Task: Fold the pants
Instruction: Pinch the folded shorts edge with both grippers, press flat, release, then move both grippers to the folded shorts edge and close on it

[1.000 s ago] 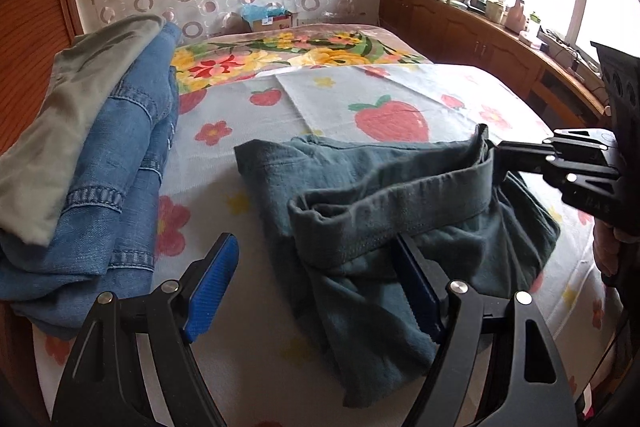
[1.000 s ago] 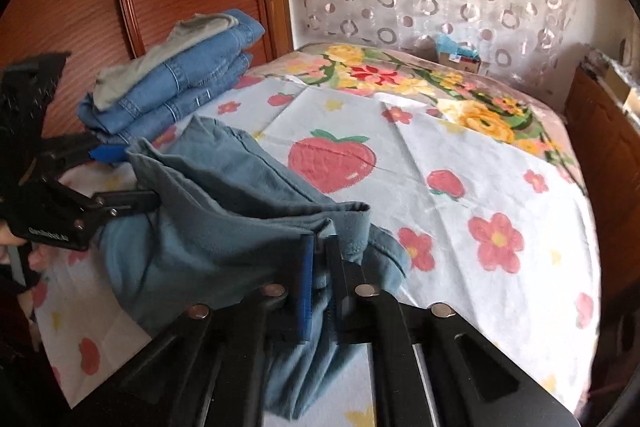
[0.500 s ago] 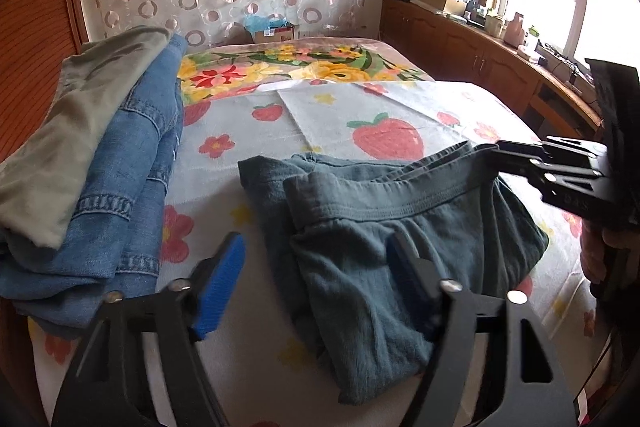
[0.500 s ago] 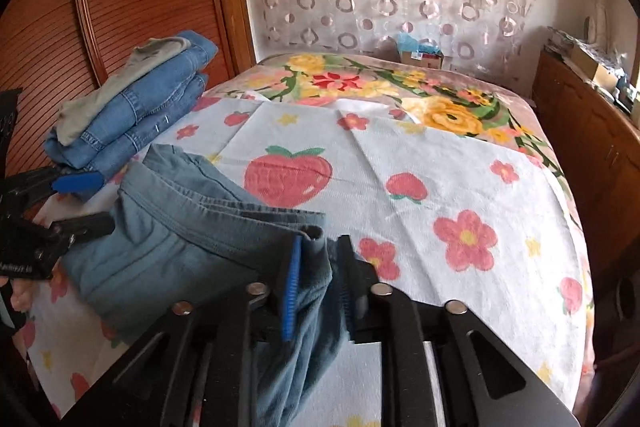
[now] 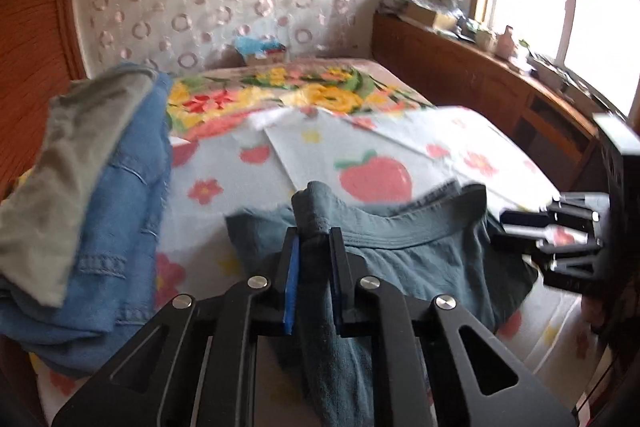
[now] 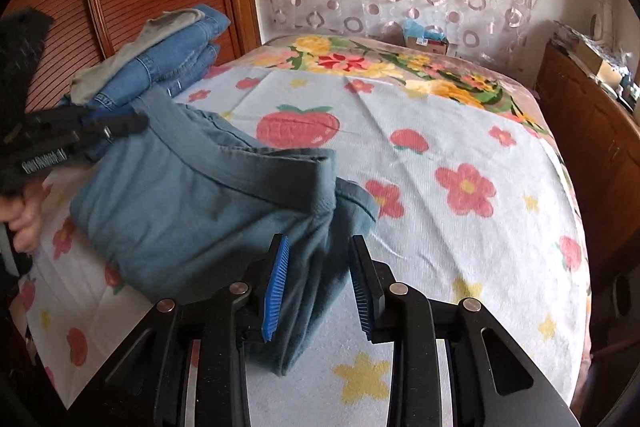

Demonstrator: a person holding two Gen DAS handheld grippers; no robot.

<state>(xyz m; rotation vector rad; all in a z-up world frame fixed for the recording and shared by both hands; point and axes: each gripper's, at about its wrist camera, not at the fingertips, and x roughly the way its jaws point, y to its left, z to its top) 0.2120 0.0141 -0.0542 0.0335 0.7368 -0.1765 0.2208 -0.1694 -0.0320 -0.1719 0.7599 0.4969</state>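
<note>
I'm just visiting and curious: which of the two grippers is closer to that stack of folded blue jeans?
Left. The left gripper, shut on the teal pants, sits right beside the jeans stack. The right gripper, jaws apart, is at the pants' far side from the stack.

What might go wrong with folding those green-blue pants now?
Only the left gripper pinches the teal cotton pants; the right gripper has just been opening, cloth loose between its fingers. Lifting now may let that side sag and undo the fold. The stacked blue jeans sit close and might get dragged.
</note>
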